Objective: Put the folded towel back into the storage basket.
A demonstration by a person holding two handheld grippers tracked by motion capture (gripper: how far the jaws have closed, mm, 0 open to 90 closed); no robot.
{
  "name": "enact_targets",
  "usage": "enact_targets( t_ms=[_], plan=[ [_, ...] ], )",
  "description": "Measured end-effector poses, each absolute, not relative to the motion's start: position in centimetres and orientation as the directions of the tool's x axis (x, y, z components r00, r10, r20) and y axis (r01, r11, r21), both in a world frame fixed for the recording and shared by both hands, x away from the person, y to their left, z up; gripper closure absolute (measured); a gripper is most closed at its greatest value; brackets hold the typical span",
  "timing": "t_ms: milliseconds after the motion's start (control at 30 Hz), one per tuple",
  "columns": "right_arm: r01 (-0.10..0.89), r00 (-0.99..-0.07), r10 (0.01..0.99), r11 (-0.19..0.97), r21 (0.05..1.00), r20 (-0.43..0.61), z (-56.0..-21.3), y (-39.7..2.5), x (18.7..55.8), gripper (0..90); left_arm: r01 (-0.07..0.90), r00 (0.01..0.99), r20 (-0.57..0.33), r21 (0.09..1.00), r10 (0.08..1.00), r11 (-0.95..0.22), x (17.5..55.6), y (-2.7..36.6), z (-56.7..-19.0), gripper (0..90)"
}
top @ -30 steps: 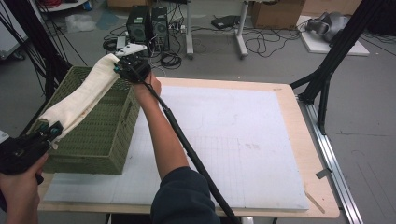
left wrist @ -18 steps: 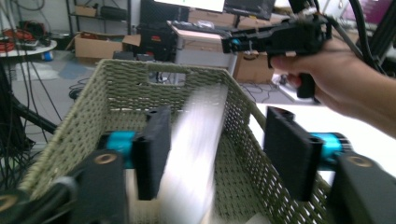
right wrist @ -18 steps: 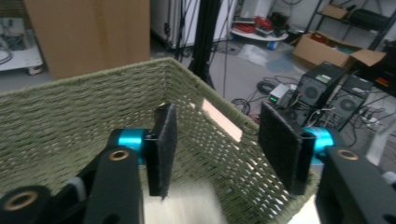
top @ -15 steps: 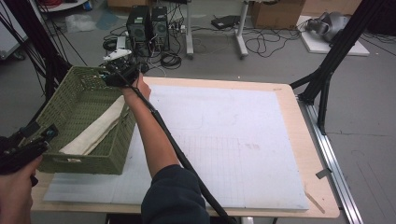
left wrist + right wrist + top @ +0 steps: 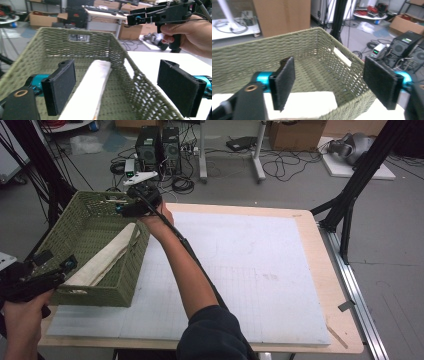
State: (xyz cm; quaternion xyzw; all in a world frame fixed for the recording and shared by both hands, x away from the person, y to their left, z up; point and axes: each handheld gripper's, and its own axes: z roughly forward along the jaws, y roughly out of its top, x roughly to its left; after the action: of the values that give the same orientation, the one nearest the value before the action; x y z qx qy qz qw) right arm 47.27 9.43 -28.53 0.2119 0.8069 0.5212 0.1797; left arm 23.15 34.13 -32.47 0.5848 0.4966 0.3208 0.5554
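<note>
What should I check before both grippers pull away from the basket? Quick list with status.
1. Rolled towel inside the green basket: ok, lying diagonally.
2. Left gripper open, off the towel: ok.
3. Right gripper open, holding nothing: ok.
4. Towel's near end below the rim: cannot tell; in the high view it rests at the near wall.
5. Basket fully on the table: ok.
6. Right gripper cable clear of the basket: ok.
</note>
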Motion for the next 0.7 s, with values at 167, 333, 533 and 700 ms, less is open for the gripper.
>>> enact_targets(
  t_ms=[167,333,533,700],
  plan=[
    [0.142,-0.860,0.504,0.383,0.913,-0.078,-28.2,6.9,46.1,19.4,0.225,0.360,-0.183,0.969,0.915,0.106,23.5,33.3,-32.5,16.2],
    [0.146,-0.856,0.513,0.373,0.916,-0.073,-28.0,3.6,45.1,18.5,0.222,0.396,-0.190,0.969,0.898,0.107,24.0,32.4,-32.5,16.2],
    [0.151,-0.841,0.537,0.355,0.922,-0.069,-27.7,-0.4,44.1,18.4,0.225,0.450,-0.185,0.970,0.873,0.090,24.8,30.7,-32.4,16.2],
    [0.162,-0.826,0.559,0.350,0.923,-0.068,-27.9,-3.5,43.2,18.1,0.225,0.486,-0.161,0.973,0.859,0.055,25.3,29.3,-32.2,16.2]
  ],
)
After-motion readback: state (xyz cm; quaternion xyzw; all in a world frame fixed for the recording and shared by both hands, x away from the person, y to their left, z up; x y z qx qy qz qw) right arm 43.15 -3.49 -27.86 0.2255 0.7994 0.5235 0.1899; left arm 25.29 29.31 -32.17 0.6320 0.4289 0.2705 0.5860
